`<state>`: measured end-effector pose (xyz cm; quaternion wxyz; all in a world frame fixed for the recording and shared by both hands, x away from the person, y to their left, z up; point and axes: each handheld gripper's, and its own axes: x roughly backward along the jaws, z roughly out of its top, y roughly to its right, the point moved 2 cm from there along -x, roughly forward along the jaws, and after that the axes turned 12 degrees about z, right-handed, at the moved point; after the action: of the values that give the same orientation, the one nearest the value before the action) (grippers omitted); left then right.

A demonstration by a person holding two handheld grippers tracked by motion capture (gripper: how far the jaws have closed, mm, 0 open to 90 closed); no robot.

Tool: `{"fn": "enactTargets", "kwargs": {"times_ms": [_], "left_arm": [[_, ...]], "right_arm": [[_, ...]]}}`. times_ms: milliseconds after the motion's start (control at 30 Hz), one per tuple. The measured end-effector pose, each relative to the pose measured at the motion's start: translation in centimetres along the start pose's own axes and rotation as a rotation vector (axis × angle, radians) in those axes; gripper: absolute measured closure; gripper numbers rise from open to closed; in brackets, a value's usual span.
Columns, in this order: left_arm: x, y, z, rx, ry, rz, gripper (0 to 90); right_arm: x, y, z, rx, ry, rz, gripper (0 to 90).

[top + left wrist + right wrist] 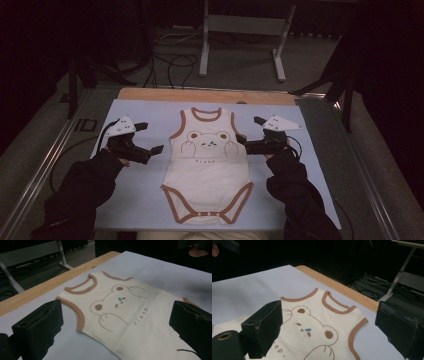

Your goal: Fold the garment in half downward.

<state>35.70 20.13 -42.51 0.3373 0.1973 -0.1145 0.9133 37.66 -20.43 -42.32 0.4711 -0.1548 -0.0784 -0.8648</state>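
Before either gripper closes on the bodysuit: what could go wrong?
1. The bodysuit lies flat on the pale blue mat; a low pinch may catch the mat as well.
2. The left gripper and right gripper, both open, flank the armholes; an uneven pull could skew the garment.

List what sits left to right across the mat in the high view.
left gripper → baby bodysuit → right gripper, all over the pale blue mat.

bodysuit [208, 165]: soft matt cloth, cream with brown trim; mat [145, 120]: smooth matt; table edge [150, 94]: wood
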Motion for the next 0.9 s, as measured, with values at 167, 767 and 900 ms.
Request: {"fn": "enactTargets", "kwargs": {"times_ms": [167,767,900], "left_arm": [[-1.0,-0.3,0.5,0.004,0.002,0.012,0.2],[-4.7,-0.3,1.8,-0.010,-0.059,-0.006,0.2],[-5.4,-0.6,2.1,-0.008,-0.062,-0.004,0.2]], "right_arm": [[-1.0,0.7,0.0,-0.004,0.004,0.002,7.5],[-3.7,2.9,-0.1,-0.026,-0.049,0.011,7.6],[-4.2,3.5,-0.3,-0.037,-0.061,0.001,7.5]]}}
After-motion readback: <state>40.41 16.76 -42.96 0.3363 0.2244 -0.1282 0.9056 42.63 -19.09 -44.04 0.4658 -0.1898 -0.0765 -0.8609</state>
